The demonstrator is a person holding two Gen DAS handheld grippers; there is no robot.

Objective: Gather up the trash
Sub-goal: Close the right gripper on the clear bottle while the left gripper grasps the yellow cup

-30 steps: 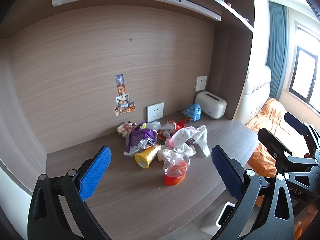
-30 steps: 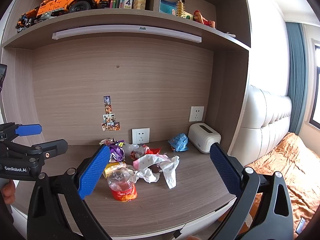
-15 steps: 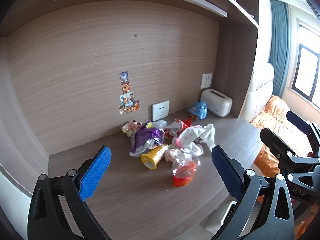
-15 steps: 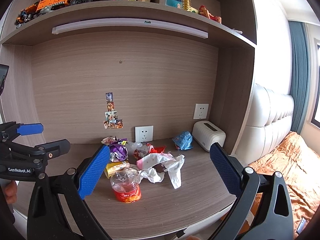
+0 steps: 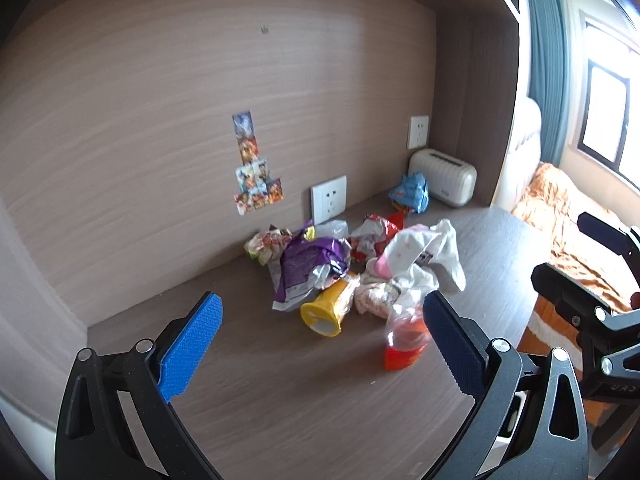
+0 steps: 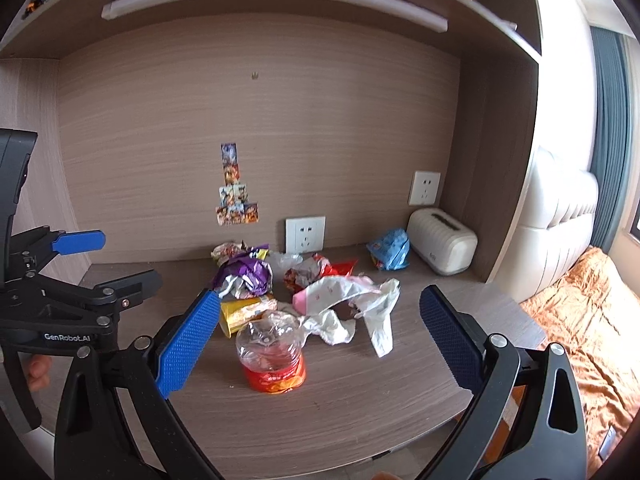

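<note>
Two grippers hover over our desk (image 6: 360, 408), and both stand with jaws spread wide, nothing between them: the left gripper (image 5: 320, 344) and the right gripper (image 6: 316, 336).

We see one real container in the trash pile — a crushed clear bottle (image 6: 272, 356) with a red label, standing near the front of the desk with a little reddish liquid at the bottom. Behind it lies a yellow cup (image 5: 326, 314) on its side, mouth toward us; we cannot tell whether anything is in it. Around them sit a purple wrapper (image 6: 244, 274), a red wrapper (image 6: 316, 270), a pink-and-white plastic bag (image 6: 340, 292) and crumpled white paper (image 6: 380, 312). A blue wrapper (image 6: 390, 250) lies apart, just beside the white toaster (image 6: 442, 242) in the back right corner.

From the right wrist we see the shelf (image 6: 280, 4) above with its light bar, and the left gripper at the left edge with a fingertip behind it. From the left wrist we get instead the window (image 5: 604, 120), the orange bedding (image 5: 568, 216) and a white bin (image 5: 510, 420) below the desk edge — its contents hidden from us.
</note>
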